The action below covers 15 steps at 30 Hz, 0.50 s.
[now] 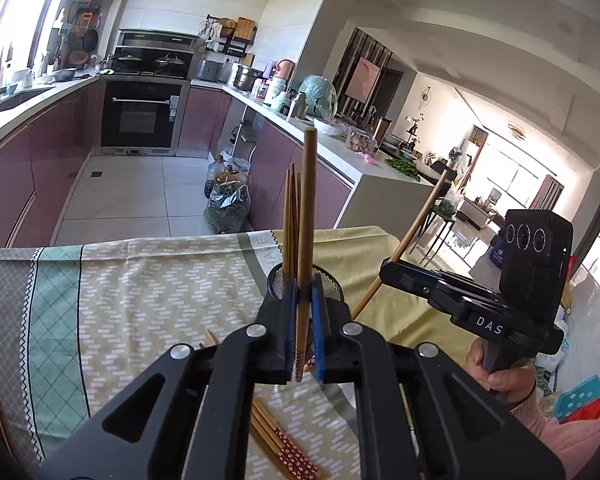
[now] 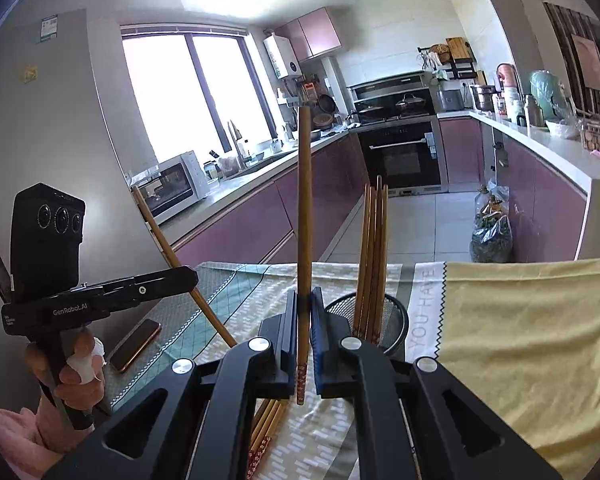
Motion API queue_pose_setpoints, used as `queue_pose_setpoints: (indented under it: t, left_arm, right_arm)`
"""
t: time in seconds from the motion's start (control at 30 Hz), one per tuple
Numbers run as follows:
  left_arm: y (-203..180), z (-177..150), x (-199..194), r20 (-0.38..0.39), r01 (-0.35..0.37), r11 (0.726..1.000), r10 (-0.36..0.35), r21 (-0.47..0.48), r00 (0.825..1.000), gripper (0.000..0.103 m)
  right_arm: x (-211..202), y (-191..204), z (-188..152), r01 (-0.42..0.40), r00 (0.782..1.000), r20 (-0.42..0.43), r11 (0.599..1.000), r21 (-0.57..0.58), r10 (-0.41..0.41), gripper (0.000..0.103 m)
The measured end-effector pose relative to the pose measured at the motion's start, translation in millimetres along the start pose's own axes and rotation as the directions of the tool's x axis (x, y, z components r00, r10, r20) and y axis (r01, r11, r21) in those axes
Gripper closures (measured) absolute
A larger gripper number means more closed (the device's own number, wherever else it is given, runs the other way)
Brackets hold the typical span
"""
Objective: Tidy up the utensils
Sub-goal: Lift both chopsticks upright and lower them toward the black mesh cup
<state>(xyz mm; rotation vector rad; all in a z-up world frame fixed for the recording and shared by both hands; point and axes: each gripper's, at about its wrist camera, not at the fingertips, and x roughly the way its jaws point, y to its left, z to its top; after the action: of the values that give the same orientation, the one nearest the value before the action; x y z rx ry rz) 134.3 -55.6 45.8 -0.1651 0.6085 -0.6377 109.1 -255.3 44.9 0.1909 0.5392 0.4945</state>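
Wooden chopsticks, one clamped upright in each hand-held gripper, may snag the mesh holder just beyond.

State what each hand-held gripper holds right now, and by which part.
Each holds one wooden chopstick near its red-patterned end, long plain end pointing up: left hand-held gripper on left chopstick, right hand-held gripper on right chopstick.

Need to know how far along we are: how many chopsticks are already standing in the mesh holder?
4 show in the right wrist view, bunched upright in the black mesh holder: chopsticks. The left wrist view shows only three tips, so overlap may hide one or more.
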Motion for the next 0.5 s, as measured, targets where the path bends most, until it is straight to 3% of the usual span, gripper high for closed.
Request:
queue_pose_setpoints:
  t: [0.3,0.5]
  left_arm:
    - [-20,43,6,0.069,0.010,0.999,-0.013,0.045,0.998,0.095]
    - [-25,56,21,0.084,-0.016,0.999,0.012,0.051,0.996,0.095]
  right_arm:
    - [-16,-4,38,0.039,0.996,0.088,0.999,-0.037,-0.035,0.097]
    - [-3,-12,46,0.071,0.995,0.080,0.996,-0.044,-0.067,0.098]
